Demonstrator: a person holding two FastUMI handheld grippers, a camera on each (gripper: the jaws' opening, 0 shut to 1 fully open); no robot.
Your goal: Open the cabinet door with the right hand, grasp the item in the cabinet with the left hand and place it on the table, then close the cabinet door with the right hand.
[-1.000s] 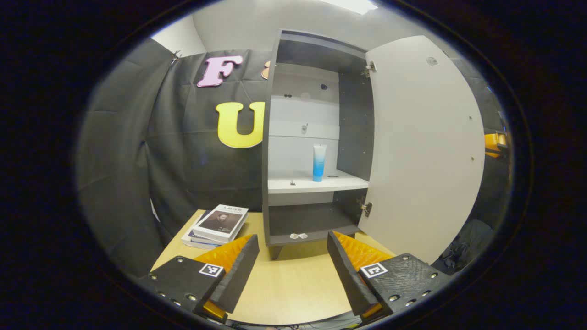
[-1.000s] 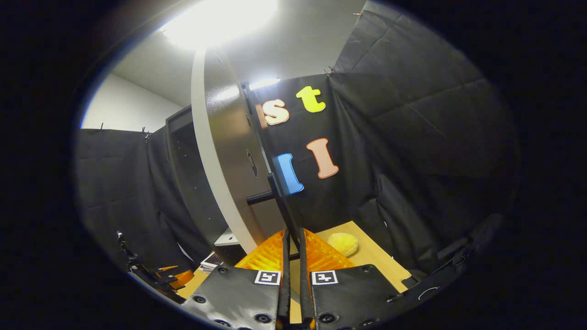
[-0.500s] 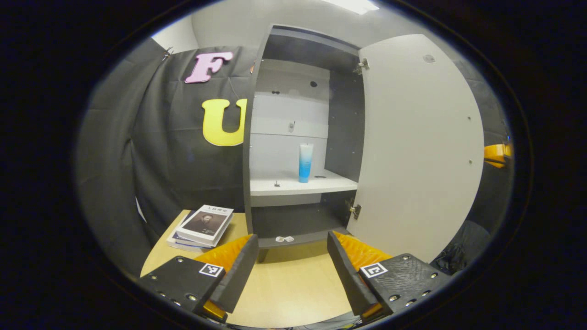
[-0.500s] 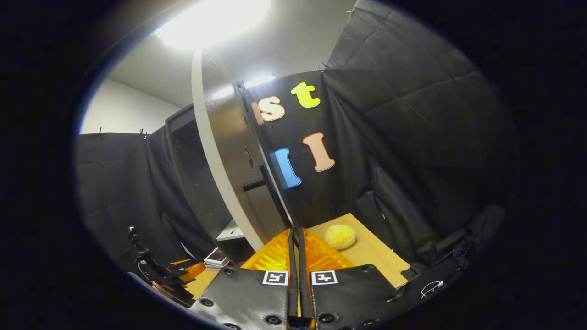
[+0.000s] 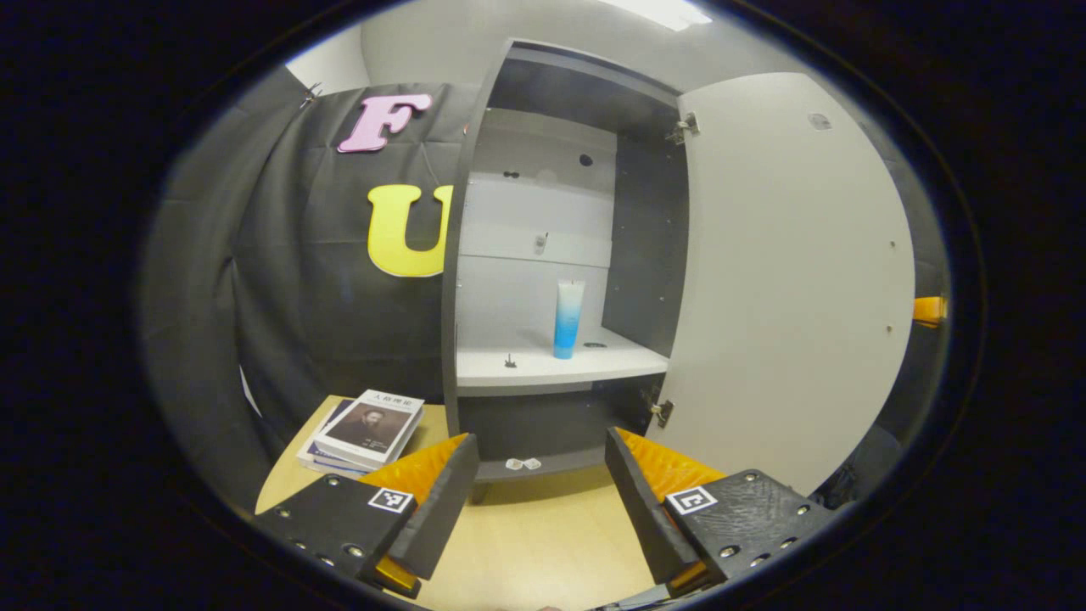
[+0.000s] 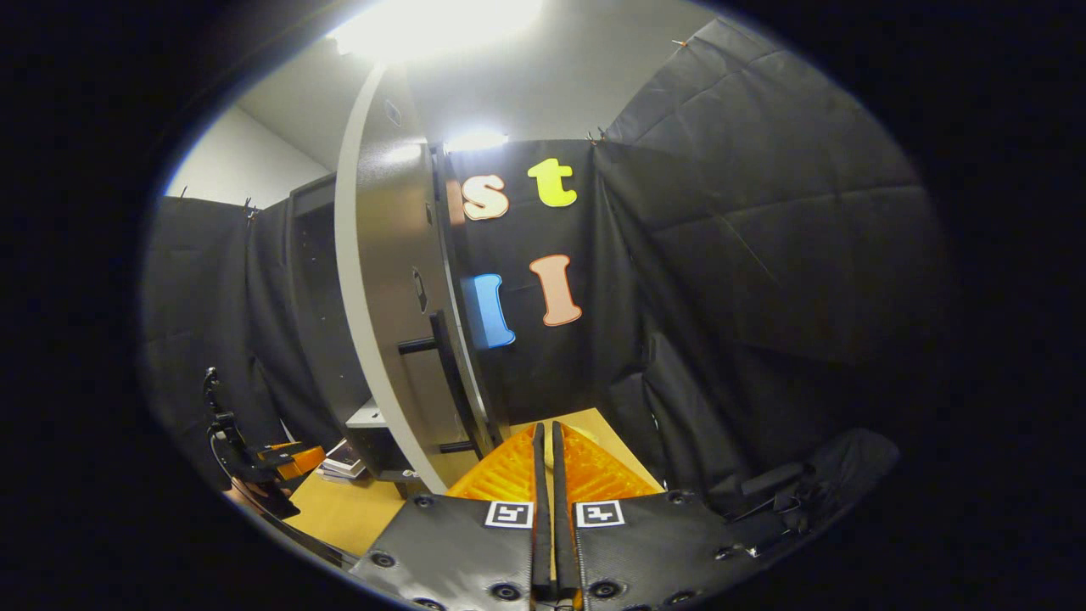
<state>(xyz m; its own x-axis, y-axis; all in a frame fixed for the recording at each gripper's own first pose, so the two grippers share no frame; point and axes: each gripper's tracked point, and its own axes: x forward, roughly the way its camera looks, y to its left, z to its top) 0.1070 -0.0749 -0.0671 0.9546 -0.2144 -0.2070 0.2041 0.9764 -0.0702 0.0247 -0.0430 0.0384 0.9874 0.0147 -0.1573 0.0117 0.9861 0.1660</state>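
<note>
A blue-and-white tube (image 5: pixel 568 319) is seen standing upright on the white shelf (image 5: pixel 551 367) at the centre of the left gripper view, exposed now that the cabinet door (image 5: pixel 789 280) is swung wide at the right of the frame. The left gripper (image 5: pixel 536 492) is held low in the frame over the counter (image 5: pixel 543 543), its jaws spread wide and lined up toward the tube, apparently for the reach. In the right gripper view, the right gripper (image 6: pixel 547 475) is held beside the door's outer face just below its bar handle (image 6: pixel 450 373), jaws pressed together on nothing. A stack of books (image 5: pixel 365 423) lies at lower left.
</note>
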